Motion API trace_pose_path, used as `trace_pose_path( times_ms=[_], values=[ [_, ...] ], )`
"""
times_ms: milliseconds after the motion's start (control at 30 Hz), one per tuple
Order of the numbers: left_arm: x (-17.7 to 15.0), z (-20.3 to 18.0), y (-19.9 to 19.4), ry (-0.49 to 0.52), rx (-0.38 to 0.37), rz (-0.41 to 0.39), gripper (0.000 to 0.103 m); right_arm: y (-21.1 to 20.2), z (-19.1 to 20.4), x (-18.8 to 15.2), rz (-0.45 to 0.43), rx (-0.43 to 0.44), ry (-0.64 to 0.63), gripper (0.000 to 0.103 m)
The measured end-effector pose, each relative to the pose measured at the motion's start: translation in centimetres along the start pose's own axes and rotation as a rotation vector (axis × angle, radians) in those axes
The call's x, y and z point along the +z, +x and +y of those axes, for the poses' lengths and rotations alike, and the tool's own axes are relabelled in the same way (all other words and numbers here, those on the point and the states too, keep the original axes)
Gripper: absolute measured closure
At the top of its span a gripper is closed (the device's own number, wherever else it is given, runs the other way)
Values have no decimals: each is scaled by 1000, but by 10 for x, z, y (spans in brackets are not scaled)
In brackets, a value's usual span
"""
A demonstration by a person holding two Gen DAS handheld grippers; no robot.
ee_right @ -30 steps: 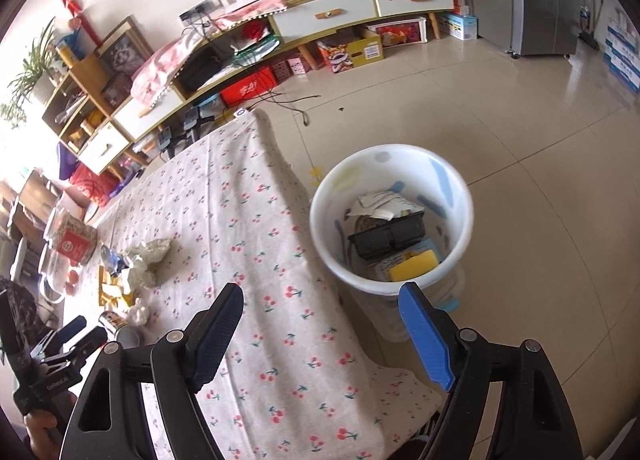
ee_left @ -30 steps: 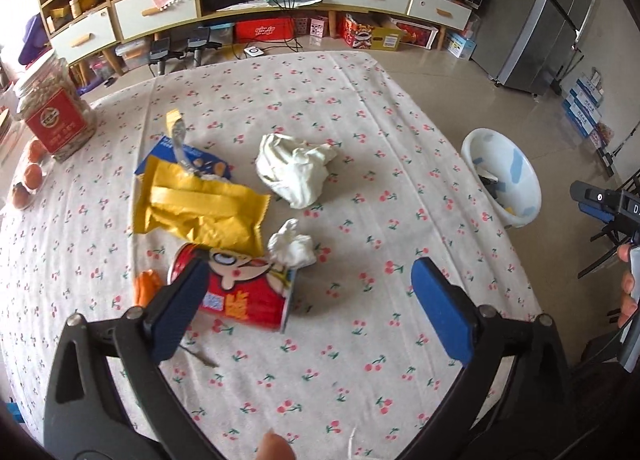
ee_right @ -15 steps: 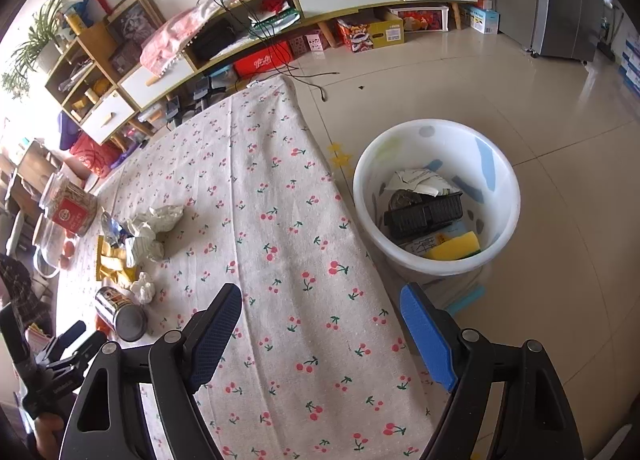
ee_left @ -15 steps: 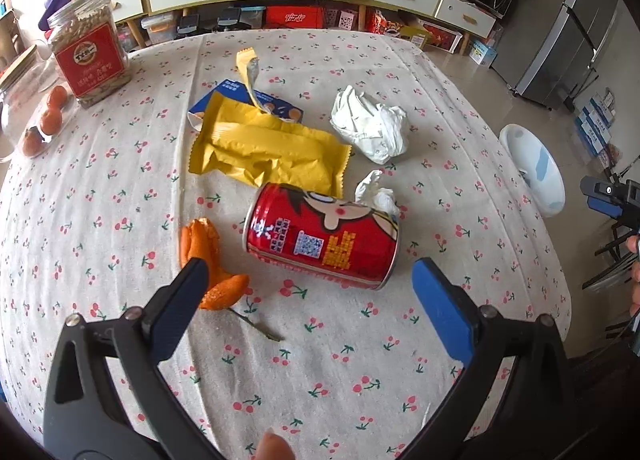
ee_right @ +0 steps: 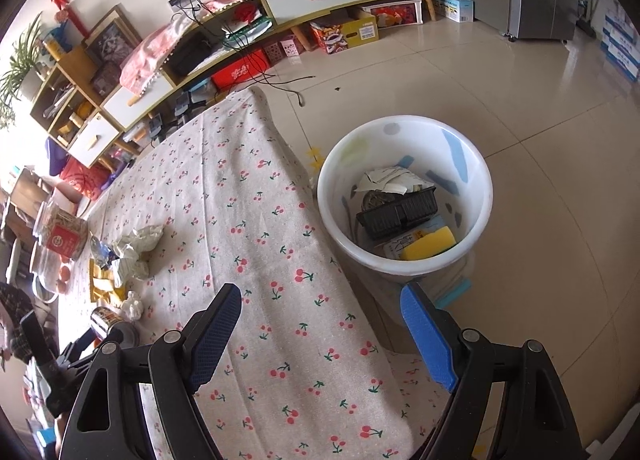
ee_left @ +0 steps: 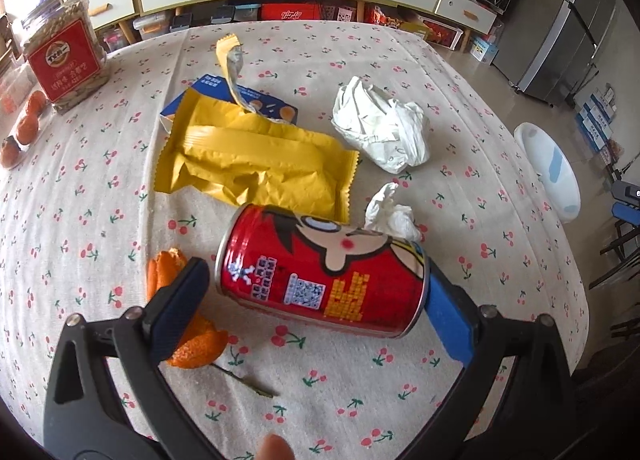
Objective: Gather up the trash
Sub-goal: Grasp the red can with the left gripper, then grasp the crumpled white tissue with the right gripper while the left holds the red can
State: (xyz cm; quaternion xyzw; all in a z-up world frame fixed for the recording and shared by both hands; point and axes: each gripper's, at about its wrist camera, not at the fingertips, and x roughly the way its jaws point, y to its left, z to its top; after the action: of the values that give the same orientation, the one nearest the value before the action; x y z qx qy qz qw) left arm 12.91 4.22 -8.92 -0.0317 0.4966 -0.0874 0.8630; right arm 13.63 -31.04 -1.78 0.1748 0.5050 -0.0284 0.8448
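We see the left tool point(ee_left: 316, 292) with its jaws spread to either side of a red can point(ee_left: 322, 274), a smooth metal cylinder lying on its side on the counter point(ee_left: 100, 187); the right pad sits at the can's end rim, but we cannot tell whether either pad presses on it. The counter carries a coarse woven cloth printed with cherries. Just beyond the can lies a crinkled yellow wrapper point(ee_left: 256, 163) with serrated ends, and a small wad of white tissue point(ee_left: 392, 215) touches the can's far right end. A larger crumpled white paper ball point(ee_left: 380, 123) sits farther right. Orange peel point(ee_left: 192, 344), partly behind the left pad, lies near left beside a thin twig point(ee_left: 244, 378). A clear jar point(ee_left: 64, 55) with a red label stands far left. The right tool point(ee_right: 320, 336) is spread and empty above the counter edge, with a round white plastic bin point(ee_right: 404, 195) on the floor beyond, holding a black tray and a yellow sponge.
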Motion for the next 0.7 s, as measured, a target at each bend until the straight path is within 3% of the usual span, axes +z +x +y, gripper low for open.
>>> trace_pose_path(
  times_ms=[67, 267, 433, 700],
  values=[
    [0, 1, 1, -7, -22, 12, 10, 1, 3, 1, 2, 0, -5, 19],
    [1, 8, -17, -46, -80, -22, 11, 10, 26, 2, 19, 4, -37, 19],
    [0, 18, -43, -63, -56, -71, 11, 25, 67, 4, 36, 15, -100, 19],
    [-7, 51, -58, -161, 14, -80, 11, 61, 153, 4, 82, 78, -214, 19]
  ],
)
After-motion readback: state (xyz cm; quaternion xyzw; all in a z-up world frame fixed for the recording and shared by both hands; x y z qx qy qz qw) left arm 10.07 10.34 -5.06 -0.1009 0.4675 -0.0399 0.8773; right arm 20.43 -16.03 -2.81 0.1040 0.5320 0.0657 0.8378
